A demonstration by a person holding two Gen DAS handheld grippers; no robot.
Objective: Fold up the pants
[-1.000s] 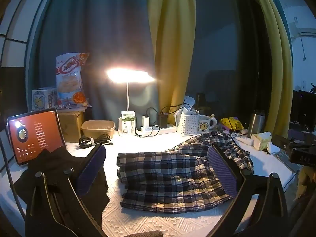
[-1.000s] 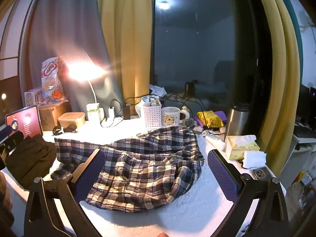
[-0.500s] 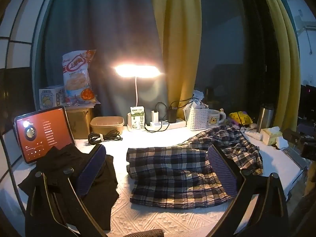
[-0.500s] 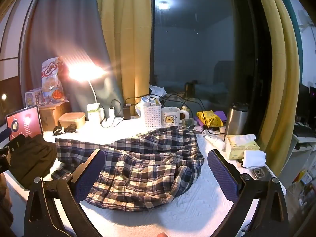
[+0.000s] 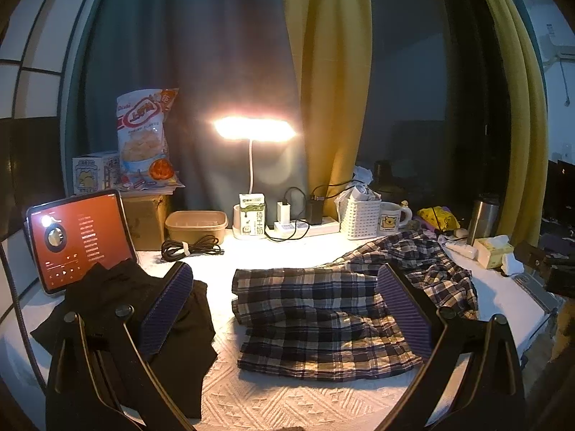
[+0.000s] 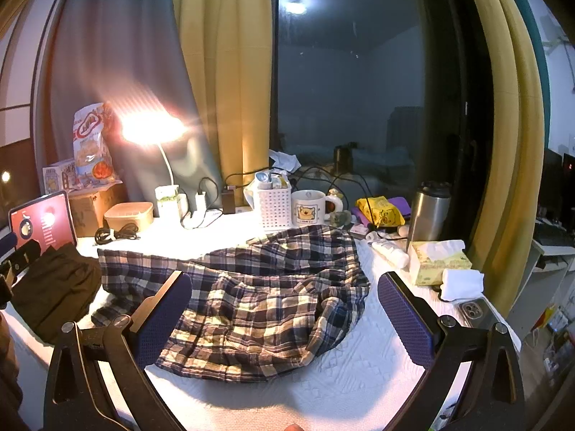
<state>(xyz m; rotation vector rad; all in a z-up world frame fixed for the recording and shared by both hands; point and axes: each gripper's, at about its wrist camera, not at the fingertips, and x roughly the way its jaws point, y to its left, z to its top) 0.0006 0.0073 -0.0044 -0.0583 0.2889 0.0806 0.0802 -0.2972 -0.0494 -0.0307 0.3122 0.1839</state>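
Left gripper (image 5: 284,309) has drawn back, jaws wide; right gripper (image 6: 284,318) likewise wide, over plaid pants (image 6: 251,294), bare white cloth (image 6: 359,377) beside their near edge.

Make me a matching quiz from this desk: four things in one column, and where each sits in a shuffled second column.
Things:
1. plaid checked pants
2. red-screened tablet
3. white cartoon-bear mug
4. steel thermos flask

Places:
A. right of the white lattice basket
B. behind the yellow tissue box
C. far left, propped upright
D. middle of the white mat

Pairs: 1-D, 2-C, 3-A, 4-B
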